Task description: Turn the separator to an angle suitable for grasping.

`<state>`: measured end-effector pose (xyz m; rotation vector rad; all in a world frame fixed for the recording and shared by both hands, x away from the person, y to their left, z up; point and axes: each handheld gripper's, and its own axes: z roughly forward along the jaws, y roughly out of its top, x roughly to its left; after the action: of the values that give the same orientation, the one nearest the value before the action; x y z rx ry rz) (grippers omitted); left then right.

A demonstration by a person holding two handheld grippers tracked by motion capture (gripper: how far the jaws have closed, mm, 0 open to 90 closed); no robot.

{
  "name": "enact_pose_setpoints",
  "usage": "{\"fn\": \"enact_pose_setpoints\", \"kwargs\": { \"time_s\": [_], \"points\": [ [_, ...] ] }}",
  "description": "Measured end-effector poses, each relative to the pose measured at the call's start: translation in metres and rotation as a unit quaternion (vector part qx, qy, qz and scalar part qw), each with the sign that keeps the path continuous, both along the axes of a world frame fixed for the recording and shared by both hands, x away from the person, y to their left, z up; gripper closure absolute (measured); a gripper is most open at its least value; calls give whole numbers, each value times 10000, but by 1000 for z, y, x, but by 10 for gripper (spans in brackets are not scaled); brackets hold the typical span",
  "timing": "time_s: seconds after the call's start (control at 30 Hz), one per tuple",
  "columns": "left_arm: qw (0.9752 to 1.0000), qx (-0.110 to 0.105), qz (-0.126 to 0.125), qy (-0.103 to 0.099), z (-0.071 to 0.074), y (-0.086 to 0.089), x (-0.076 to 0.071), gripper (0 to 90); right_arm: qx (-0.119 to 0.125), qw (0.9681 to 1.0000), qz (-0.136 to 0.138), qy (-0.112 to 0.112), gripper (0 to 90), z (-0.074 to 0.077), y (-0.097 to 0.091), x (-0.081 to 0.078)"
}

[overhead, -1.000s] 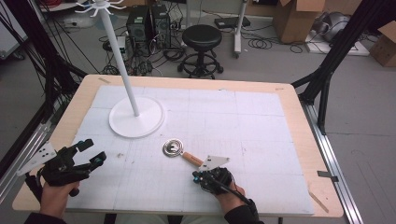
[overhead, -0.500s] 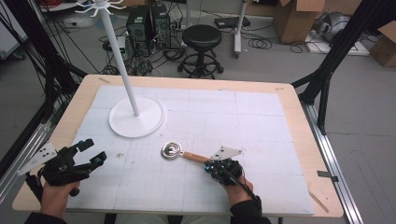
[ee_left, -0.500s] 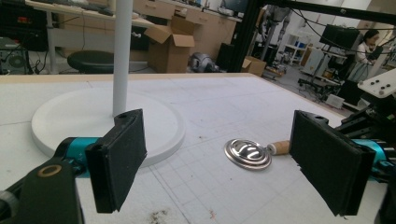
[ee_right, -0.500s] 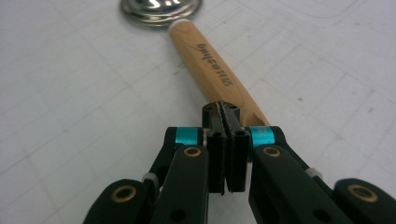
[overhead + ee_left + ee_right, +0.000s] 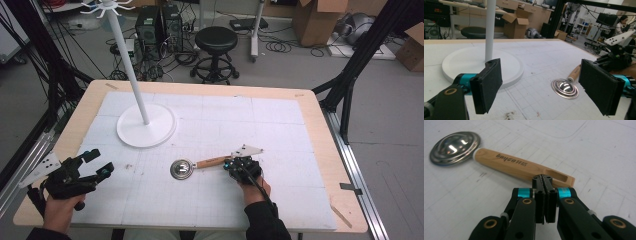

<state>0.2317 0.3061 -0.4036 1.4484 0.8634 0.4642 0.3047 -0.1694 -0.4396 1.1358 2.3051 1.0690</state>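
A: Item: steel-bowled ladle with a pale wooden handle [image 5: 197, 165], lying flat mid-table. Right gripper [image 5: 545, 181]: jaws clenched, empty, tips touching the handle's slotted end.

B: Risk: a nudge could spin it away. Left gripper [image 5: 544, 87]: jaws spread, well apart from it, near the white stand base [image 5: 474, 62].

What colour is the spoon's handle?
Light brown wood handle with dark lettering, clearest in the right gripper view.
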Motion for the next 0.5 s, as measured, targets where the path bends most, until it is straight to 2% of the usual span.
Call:
{"fn": "enact_pose_setpoints", "kwargs": {
  "time_s": [0.13,0.27,0.3,0.33,0.37,0.43,0.5],
  "points": [
    [10000,24,-10,17,0,0,0,193,114,9998,-150,-4,890,-3,1,8],
    [10000,39,-24,17,0,-1,0,193,71,9998,-160,-38,891,-3,1,13],
    [10000,32,-12,7,0,-1,0,193,69,9991,-338,-239,894,1,-7,15],
    [10000,29,-11,9,0,-1,0,193,149,9982,-486,-306,895,3,-13,17],
    [10000,29,-11,9,0,-1,0,193,128,9974,-617,-352,895,5,-18,20],
    [10000,36,-10,20,-1,-1,1,193,103,9966,-715,-384,895,6,-23,23],
    [10000,47,-36,19,-1,-1,1,193,-4,9968,-736,-297,895,6,-29,36]
  ]
}}
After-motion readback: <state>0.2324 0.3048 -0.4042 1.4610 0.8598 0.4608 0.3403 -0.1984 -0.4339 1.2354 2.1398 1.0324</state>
